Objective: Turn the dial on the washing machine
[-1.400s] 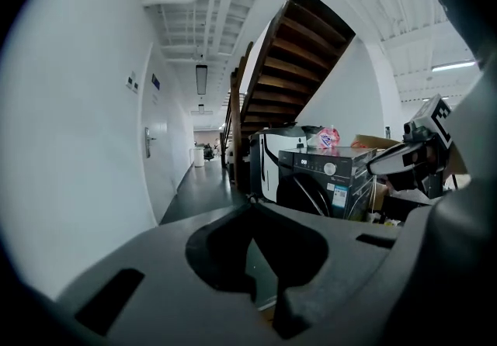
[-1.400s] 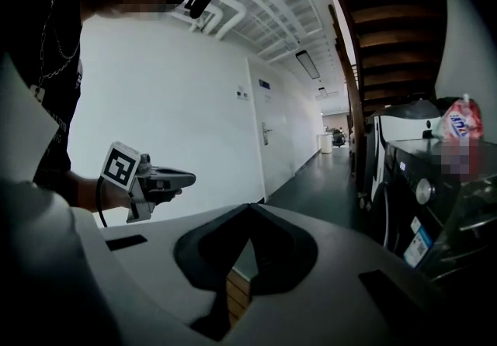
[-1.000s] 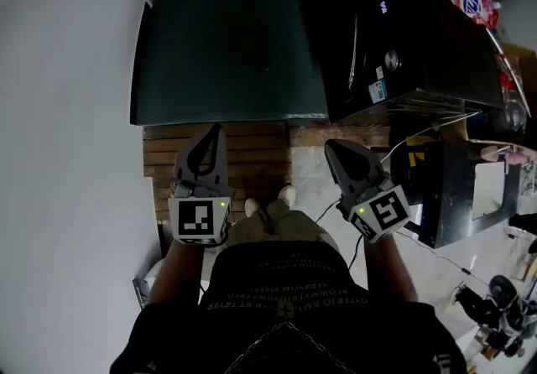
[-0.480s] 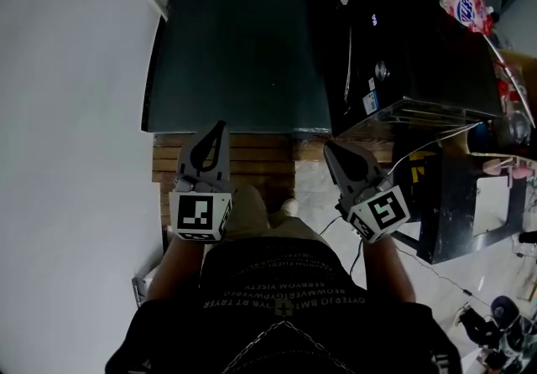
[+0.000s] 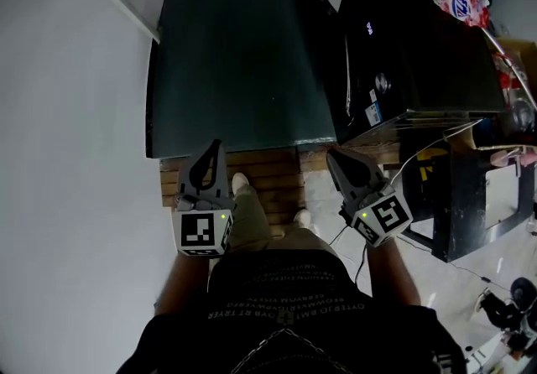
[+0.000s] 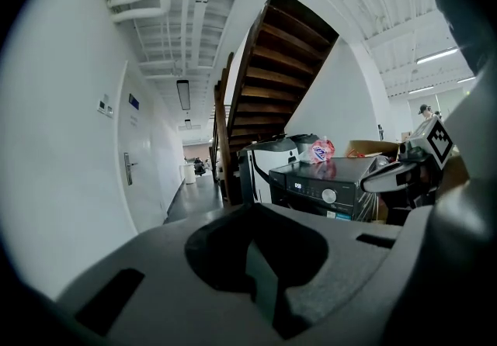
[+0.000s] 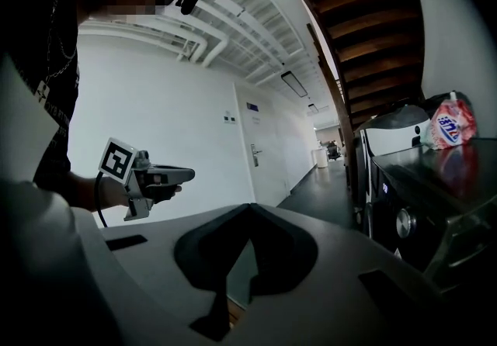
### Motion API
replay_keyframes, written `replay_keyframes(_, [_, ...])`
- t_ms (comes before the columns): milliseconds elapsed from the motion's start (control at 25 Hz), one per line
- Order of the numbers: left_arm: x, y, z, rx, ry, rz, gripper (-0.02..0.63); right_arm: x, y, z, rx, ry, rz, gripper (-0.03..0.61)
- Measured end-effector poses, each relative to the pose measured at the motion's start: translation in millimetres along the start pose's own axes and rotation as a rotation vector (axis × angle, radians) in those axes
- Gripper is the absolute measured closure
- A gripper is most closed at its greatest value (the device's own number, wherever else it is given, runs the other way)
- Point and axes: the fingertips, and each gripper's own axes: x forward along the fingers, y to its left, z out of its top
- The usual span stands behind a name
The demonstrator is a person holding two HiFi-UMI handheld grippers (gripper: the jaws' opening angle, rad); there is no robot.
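Note:
The black washing machine stands at the upper right of the head view, its round silver dial on the front panel. My left gripper and right gripper are held side by side in front of me, well short of the machine. Both are shut with nothing between the jaws. In the left gripper view the dial shows ahead to the right, with the right gripper beside it. The right gripper view has the dial close on the right and the left gripper at the left.
A pink detergent bag lies on top of the machine. A dark floor stretches ahead past wooden slats. A white wall runs along the left, a black stand is at the right, and a wooden staircase rises beyond.
The person has stepped forward, so the dark floor's edge and the machine lie nearer in the head view. Both grippers went along, still shut and empty.

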Motion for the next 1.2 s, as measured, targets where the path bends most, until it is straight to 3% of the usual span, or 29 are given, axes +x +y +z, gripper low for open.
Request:
replay_keyframes(320, [60.2, 90.1, 4.4, 0.002, -0.027, -0.036, 0.607, 87.4, -1.1, 15.7, -0.021, 0.033, -0.064, 0.581])
replay_keyframes(760, [97.8, 206.8, 64.6, 0.009, -0.104, -0.212, 0.607, 187.1, 47.7, 106.8, -0.084, 0.029, -0.213, 0.581])
replay_keyframes(1000, [107.8, 213.3, 73.9, -0.007, -0.079, -0.331, 0.607, 193.0, 63.0, 137.7, -0.121, 0.029, -0.310, 0.581])
replay_keyframes(1200, [131.7, 172.2, 94.3, 0.024, -0.079, -0.456, 0.607, 166.5, 35.5, 148.8, -0.081, 0.001, -0.433, 0.581])
